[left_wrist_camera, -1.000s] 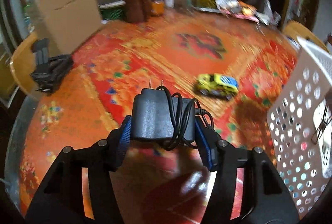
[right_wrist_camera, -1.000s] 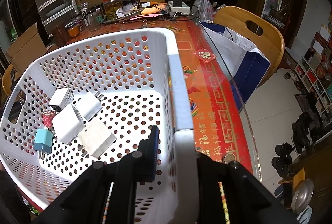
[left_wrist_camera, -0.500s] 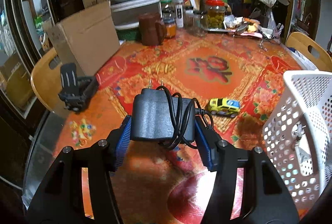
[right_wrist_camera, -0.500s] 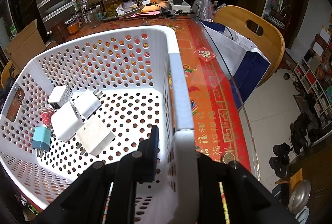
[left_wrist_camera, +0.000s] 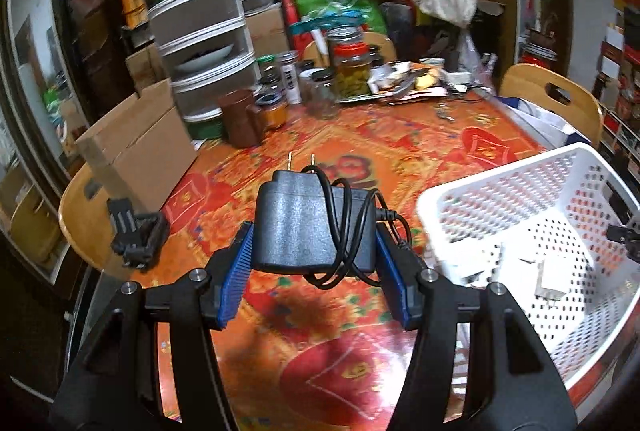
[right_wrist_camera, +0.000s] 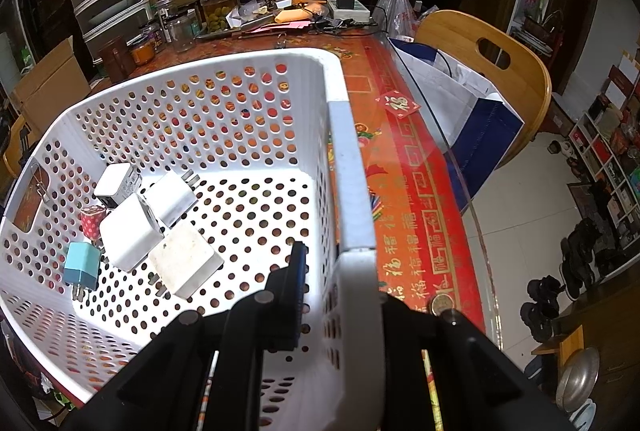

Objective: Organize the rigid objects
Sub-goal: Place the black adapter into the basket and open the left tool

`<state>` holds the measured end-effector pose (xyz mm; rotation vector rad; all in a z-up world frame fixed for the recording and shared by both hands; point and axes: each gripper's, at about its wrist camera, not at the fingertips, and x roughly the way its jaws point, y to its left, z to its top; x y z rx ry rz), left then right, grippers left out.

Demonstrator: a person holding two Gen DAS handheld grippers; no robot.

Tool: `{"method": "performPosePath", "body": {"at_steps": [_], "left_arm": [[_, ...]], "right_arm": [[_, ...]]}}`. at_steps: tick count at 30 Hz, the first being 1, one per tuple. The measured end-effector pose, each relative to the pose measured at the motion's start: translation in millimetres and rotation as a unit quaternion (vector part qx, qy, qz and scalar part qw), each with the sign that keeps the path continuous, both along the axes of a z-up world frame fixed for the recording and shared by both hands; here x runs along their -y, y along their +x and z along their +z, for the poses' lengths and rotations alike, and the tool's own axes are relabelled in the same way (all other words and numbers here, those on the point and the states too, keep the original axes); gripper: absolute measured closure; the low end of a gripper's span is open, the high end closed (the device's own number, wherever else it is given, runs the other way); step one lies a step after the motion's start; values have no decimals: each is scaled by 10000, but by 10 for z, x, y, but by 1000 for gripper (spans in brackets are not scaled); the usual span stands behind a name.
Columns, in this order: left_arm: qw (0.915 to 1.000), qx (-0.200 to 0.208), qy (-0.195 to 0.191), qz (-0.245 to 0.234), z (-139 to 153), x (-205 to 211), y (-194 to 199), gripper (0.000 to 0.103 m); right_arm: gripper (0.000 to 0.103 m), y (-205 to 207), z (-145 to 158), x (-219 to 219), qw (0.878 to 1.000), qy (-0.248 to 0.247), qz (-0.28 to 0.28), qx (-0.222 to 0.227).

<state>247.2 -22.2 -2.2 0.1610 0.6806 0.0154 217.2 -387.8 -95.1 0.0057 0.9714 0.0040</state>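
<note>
My left gripper (left_wrist_camera: 314, 263) is shut on a black power adapter (left_wrist_camera: 304, 227) with its cable wound around it, prongs pointing forward, held well above the red tablecloth. The white perforated basket (left_wrist_camera: 500, 183) is to its right. My right gripper (right_wrist_camera: 336, 291) is shut on the basket's right wall (right_wrist_camera: 348, 167), one finger inside and one outside. Inside the basket lie several white chargers (right_wrist_camera: 128, 231), a light blue charger (right_wrist_camera: 82, 267) and a small red dotted one (right_wrist_camera: 91, 217).
A cardboard box (left_wrist_camera: 136, 147), a black holder (left_wrist_camera: 136, 231), a brown mug (left_wrist_camera: 240, 119), jars (left_wrist_camera: 352, 71) and stacked drawers (left_wrist_camera: 200, 35) crowd the table's far and left sides. Wooden chairs (right_wrist_camera: 492, 67) stand around. The glass table edge (right_wrist_camera: 452, 167) runs to the basket's right.
My left gripper has risen and swung right with the adapter; the basket's inside now shows and the toy car has left view. The right gripper and basket have barely moved.
</note>
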Motion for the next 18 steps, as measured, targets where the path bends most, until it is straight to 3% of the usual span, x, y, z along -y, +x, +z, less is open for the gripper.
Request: {"method": "performPosePath", "body": {"at_steps": [5, 10, 15, 18], "left_arm": [[9987, -182, 1, -474, 107, 405, -52, 48], [9910, -654, 92, -1168, 75, 949, -68, 48], [9761, -1233, 322, -1759, -119, 1510, -77, 48], [9611, -1733, 395, -2112, -290, 1788, -48, 48]], "right_arm": [[89, 2, 5, -4, 10000, 15, 15, 3], [89, 12, 10, 6, 10000, 49, 41, 6], [89, 19, 12, 8, 10000, 55, 45, 8], [89, 20, 12, 7, 10000, 56, 46, 7]]}}
